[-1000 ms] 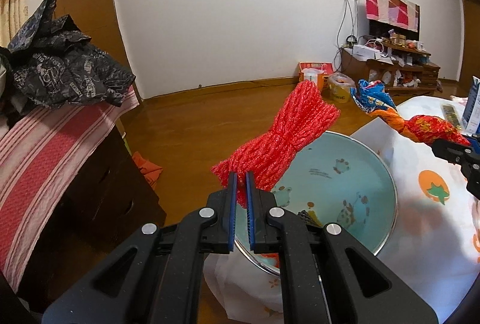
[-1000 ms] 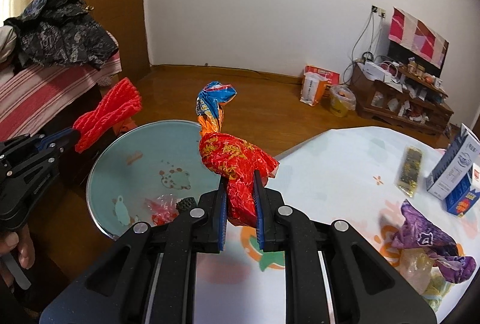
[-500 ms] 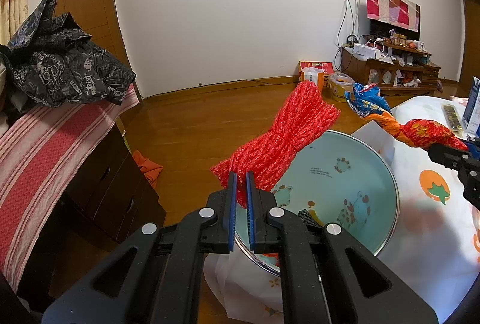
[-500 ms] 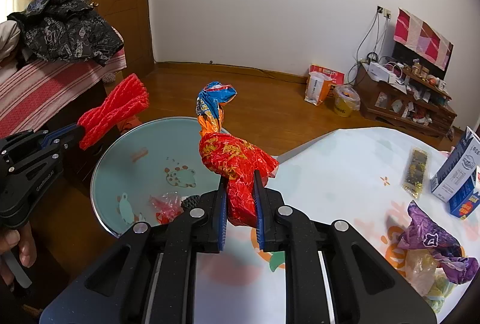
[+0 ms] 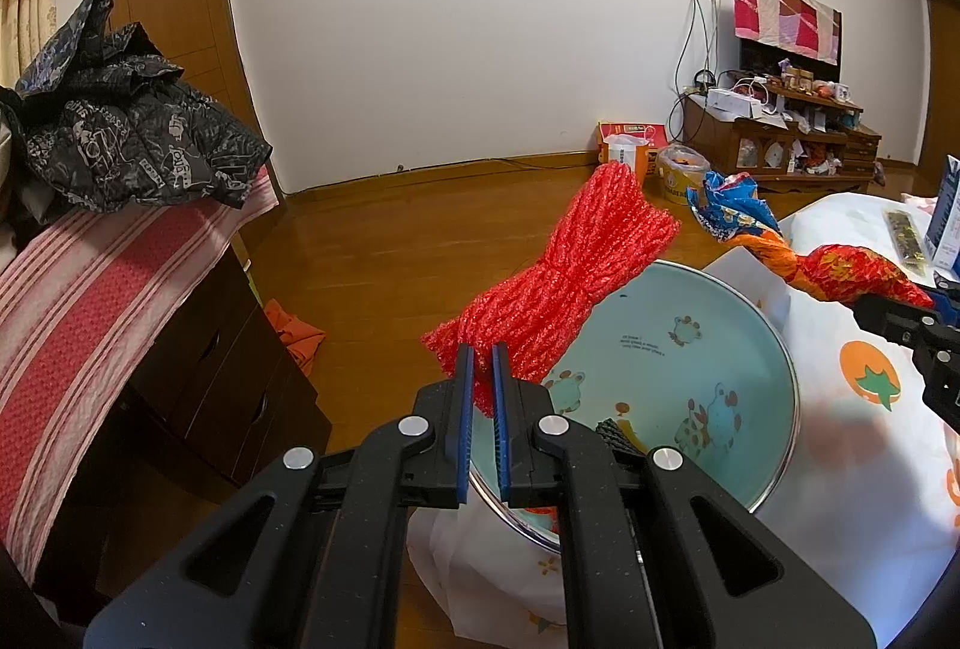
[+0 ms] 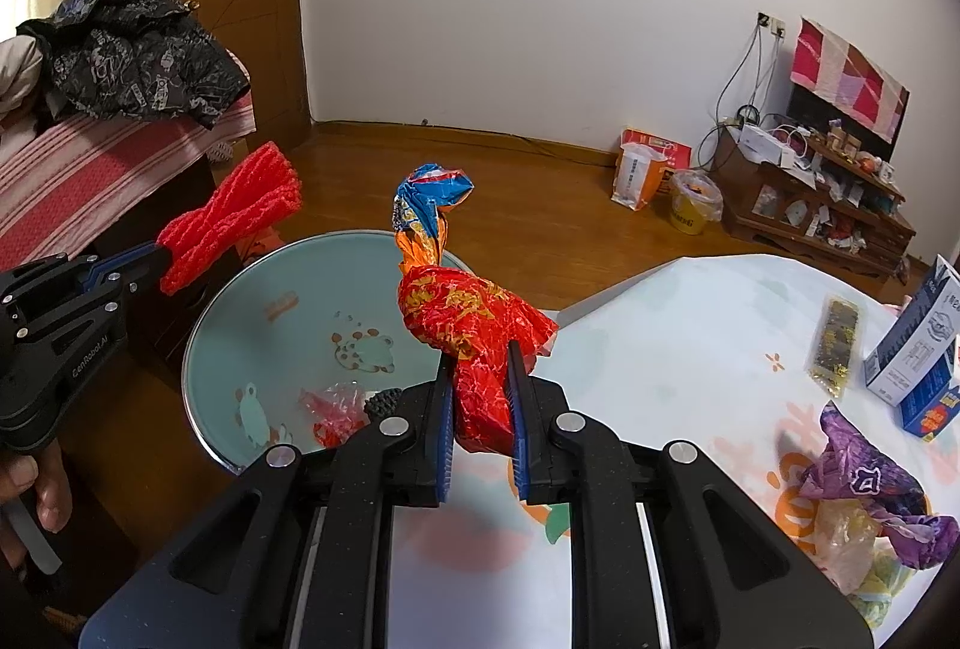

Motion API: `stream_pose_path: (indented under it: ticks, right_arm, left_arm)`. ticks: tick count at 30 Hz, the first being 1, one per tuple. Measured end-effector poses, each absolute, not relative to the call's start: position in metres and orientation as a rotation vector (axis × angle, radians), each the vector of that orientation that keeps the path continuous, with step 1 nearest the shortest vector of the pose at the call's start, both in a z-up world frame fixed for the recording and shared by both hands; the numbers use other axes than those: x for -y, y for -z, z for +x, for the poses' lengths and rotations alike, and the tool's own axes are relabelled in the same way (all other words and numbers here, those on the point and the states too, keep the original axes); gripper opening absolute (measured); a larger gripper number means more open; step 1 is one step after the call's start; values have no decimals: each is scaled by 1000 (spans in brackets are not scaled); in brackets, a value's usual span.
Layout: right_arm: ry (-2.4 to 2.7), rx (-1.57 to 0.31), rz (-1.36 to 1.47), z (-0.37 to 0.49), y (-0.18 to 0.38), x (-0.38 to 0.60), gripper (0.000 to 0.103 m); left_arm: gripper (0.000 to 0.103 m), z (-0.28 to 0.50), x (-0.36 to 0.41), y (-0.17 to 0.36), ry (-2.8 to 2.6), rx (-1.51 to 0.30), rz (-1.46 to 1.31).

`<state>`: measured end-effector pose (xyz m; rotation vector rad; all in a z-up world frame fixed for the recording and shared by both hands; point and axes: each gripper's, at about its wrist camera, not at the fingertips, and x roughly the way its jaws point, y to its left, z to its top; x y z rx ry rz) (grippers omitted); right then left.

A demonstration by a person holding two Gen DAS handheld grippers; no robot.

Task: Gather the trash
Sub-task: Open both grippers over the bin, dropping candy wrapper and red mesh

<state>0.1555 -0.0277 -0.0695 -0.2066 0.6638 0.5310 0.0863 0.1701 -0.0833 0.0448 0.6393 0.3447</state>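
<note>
My left gripper (image 5: pixel 483 367) is shut on a red mesh net (image 5: pixel 558 289) and holds it over the near rim of a pale blue basin (image 5: pixel 738 349); the net also shows in the right wrist view (image 6: pixel 228 223). My right gripper (image 6: pixel 480 367) is shut on a crumpled red, orange and blue snack wrapper (image 6: pixel 468 313), held upright beside the right edge of the basin (image 6: pixel 240 325). The wrapper shows in the left wrist view (image 5: pixel 840 271) too. The basin holds a small red wrapper (image 6: pixel 333 409) and a dark piece (image 6: pixel 381 400).
The table has a white cloth with orange prints (image 6: pixel 690 349). On it lie a purple wrapper pile (image 6: pixel 870 505), a dark sachet (image 6: pixel 837 340) and a blue and white carton (image 6: pixel 918 349). A dark cabinet with a striped cloth (image 5: pixel 90 325) stands left.
Both grippers have kept their hold. The right gripper with the wrapper has shifted slightly toward the basin; the left gripper has barely moved.
</note>
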Motion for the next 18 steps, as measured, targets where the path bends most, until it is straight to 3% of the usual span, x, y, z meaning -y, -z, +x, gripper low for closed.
stream_pose_path:
  ticks: [9,12,13,14,15,17,18]
  right_arm:
    - [-543,-666,-218,154,73,23,16]
    - [-570,-670,-223,154,76,20,25]
    - [-568,-666,-227,153,76,18,36]
    - [-566,-667,-230,154,77,18,41]
    - [-568,-672,-229,154,78,17,41]
    - [-558,-679,-228,154,80,18,42]
    - [-556,-679,-227,154,80,19,42]
  left_arm:
    - [7,87,-171,86,-335,-644,39]
    - [11,88,-167,89,-295,-651,22]
    - [14,88,-166,90,-281,-656,24]
    - [18,89,-164,92,-265,-665,25]
    - [20,90,-161,96,-250,-677,23]
    - [40,92,-158,100,-243,-694,27]
    - [42,92,-156,102,-241,-700,30]
